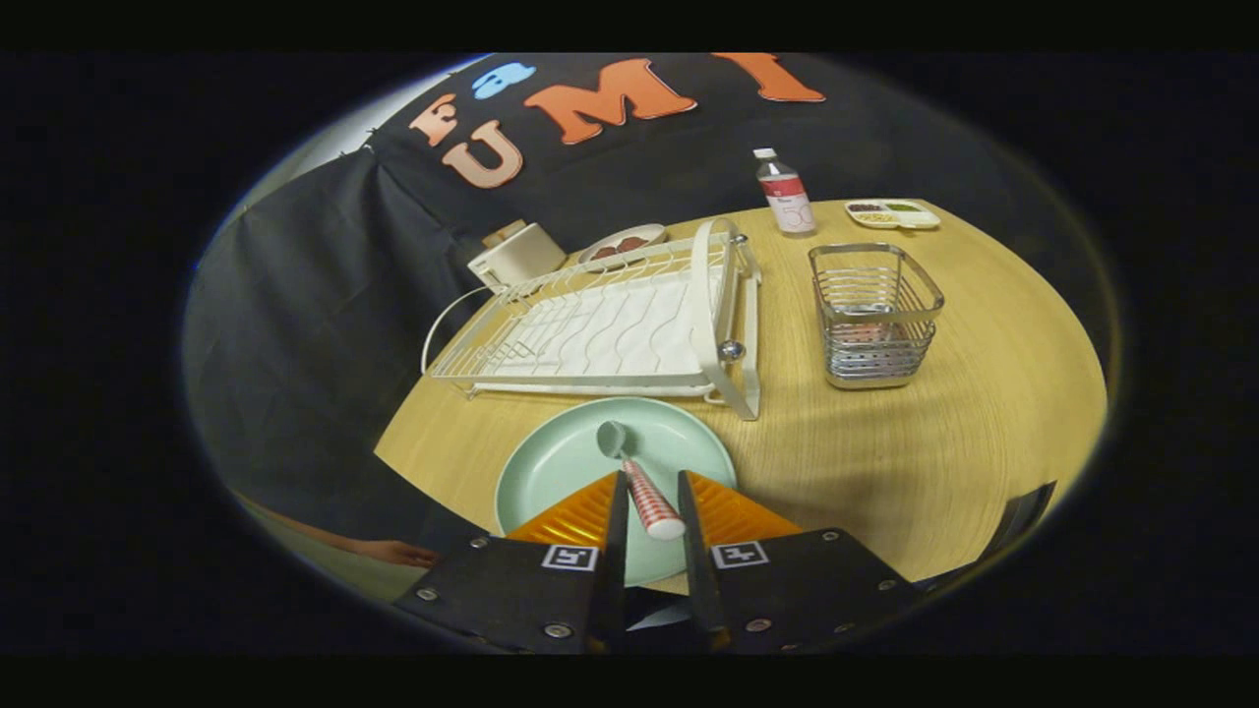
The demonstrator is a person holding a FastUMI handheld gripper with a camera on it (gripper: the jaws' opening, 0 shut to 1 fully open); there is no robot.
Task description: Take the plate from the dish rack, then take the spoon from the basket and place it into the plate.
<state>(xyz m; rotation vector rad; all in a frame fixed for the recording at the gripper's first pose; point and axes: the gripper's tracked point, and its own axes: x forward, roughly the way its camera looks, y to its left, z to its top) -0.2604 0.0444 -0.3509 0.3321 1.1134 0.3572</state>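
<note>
The pale green plate [566, 462] lies flat on the wooden table, just ahead of my fingers and in front of the white dish rack [610, 329]. The spoon [639, 482] rests in the plate. Its grey bowl points toward the rack, and its red-and-white patterned handle runs back between my fingers. My gripper [651, 479] hovers low over the plate's near rim. Its fingers stand a little wider apart than the handle, with a gap showing on the handle's left side. The wire basket [873, 315] stands to the right of the rack.
Beyond the basket stand a small bottle [785, 193] and a tray of food [893, 213]. Behind the rack are a toaster [516, 254] and a dish [622, 245]. A hand [398, 553] shows below the table's left edge. Bare tabletop lies right of the plate.
</note>
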